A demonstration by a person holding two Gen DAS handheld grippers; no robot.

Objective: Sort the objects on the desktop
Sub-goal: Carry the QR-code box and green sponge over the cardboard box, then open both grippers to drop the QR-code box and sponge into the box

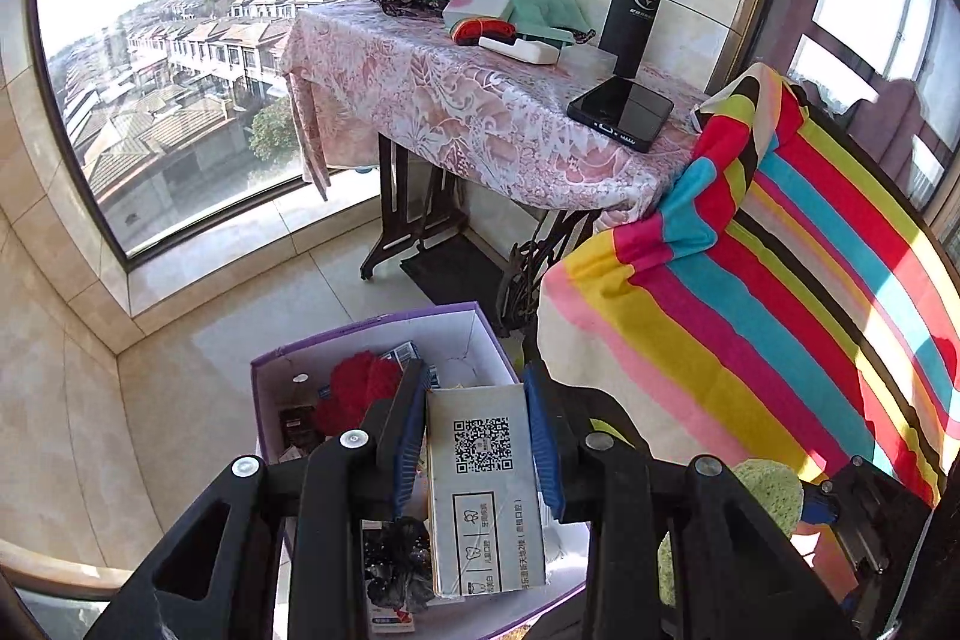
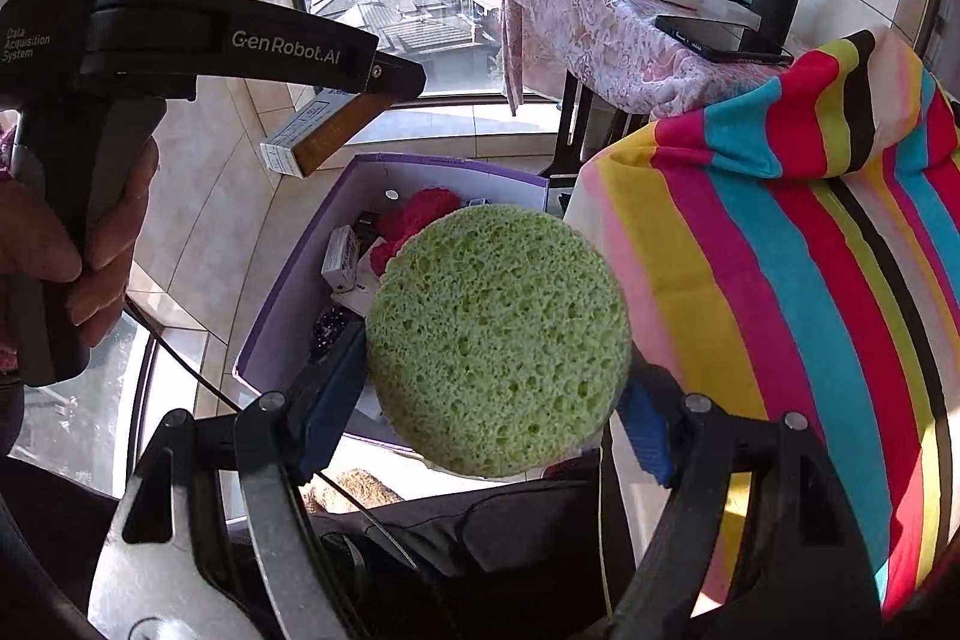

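My left gripper [image 1: 474, 388] is shut on a white toothpaste carton [image 1: 486, 490] with a QR code, held just above an open purple storage box [image 1: 366, 325] on the floor. In the right wrist view the same carton [image 2: 288, 142] sticks out of the left gripper's fingers [image 2: 336, 124] at upper left, with a hand on its handle. My right gripper [image 2: 492, 376] is shut on a round green sponge [image 2: 498, 340], its blue pads pressing both edges, over the purple box [image 2: 282, 310]. The sponge [image 1: 771, 490] also shows at the lower right of the left wrist view.
The purple box holds a red knitted piece [image 1: 360, 388] and several small cartons. A chair draped in striped cloth [image 1: 780, 280] stands right of it. Behind is a table with a pink floral cover [image 1: 456, 100], bearing a black flask [image 1: 636, 10], a phone [image 1: 624, 112] and folded cloths.
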